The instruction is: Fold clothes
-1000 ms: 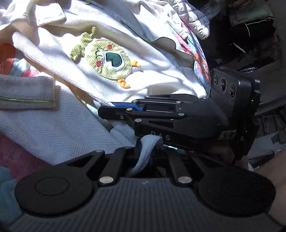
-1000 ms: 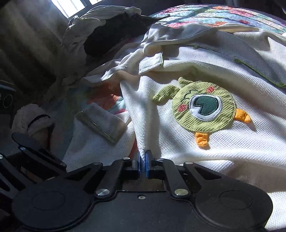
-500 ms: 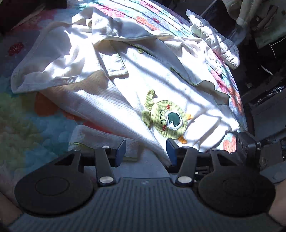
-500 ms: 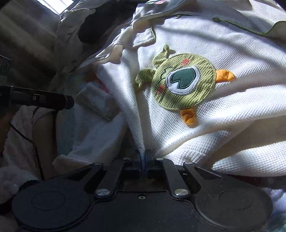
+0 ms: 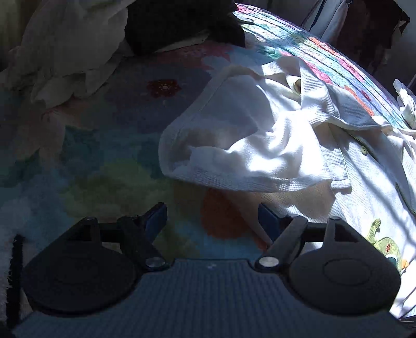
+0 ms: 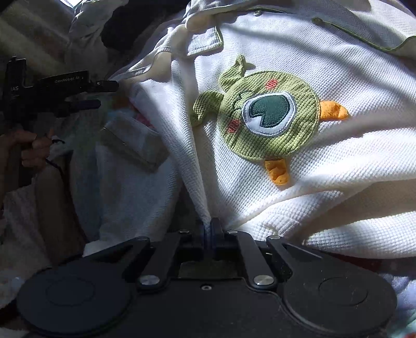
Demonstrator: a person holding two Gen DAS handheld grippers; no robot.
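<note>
A white waffle-knit shirt with a green monster patch lies on a flowered quilt. My right gripper is shut on a pinched fold of the shirt's lower edge, below the patch. My left gripper is open and empty above the quilt, just before a rumpled sleeve of the shirt. The left gripper also shows in the right wrist view at the left, open, beside the shirt's sleeve.
A heap of pale cloth and a dark garment lie at the far edge of the quilt. A grey cuff lies left of the pinched fold. Dark clutter stands beyond the bed.
My left gripper let go of the cloth, opened, and swung left toward the sleeve. My right gripper stayed shut on the fold and moved closer to the patch.
</note>
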